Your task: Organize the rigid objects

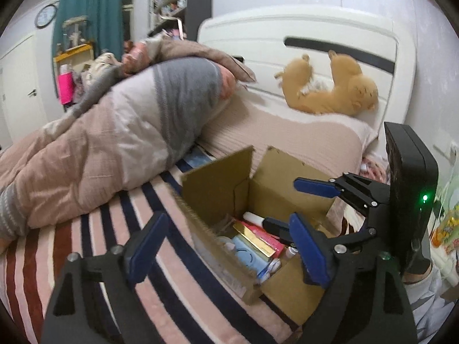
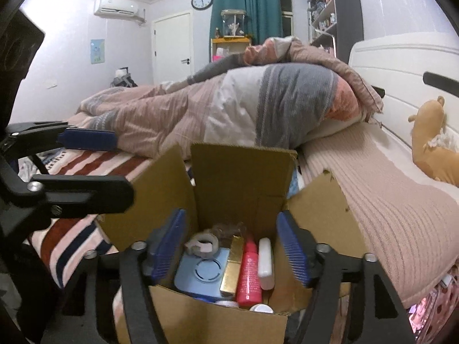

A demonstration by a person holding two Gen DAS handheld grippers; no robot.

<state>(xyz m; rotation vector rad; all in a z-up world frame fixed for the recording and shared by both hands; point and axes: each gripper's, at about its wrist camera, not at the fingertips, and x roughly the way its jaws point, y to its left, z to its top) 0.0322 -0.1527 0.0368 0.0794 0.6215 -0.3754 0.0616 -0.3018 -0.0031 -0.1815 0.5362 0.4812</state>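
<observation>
An open cardboard box (image 2: 238, 177) stands on the striped bed. It also shows in the left wrist view (image 1: 215, 189). Inside lie a light blue case (image 2: 200, 272), a gold box (image 2: 232, 269), a red bottle (image 2: 249, 275), a white tube (image 2: 265, 261) and a tape roll (image 2: 202, 242). My right gripper (image 2: 231, 258) is open and empty, right above the box's contents. In the left wrist view it hangs over the box (image 1: 309, 209). My left gripper (image 1: 226, 252) is open and empty at the box's near-left wall. Its fingers (image 2: 86, 139) show at the left of the right wrist view.
A bunched quilt (image 1: 114, 132) lies behind and left of the box. A pink ribbed pillow (image 2: 387, 195) lies to the box's right, with an orange plush toy (image 1: 330, 86) against the white headboard (image 1: 315, 34). The striped sheet (image 1: 143, 258) runs in front.
</observation>
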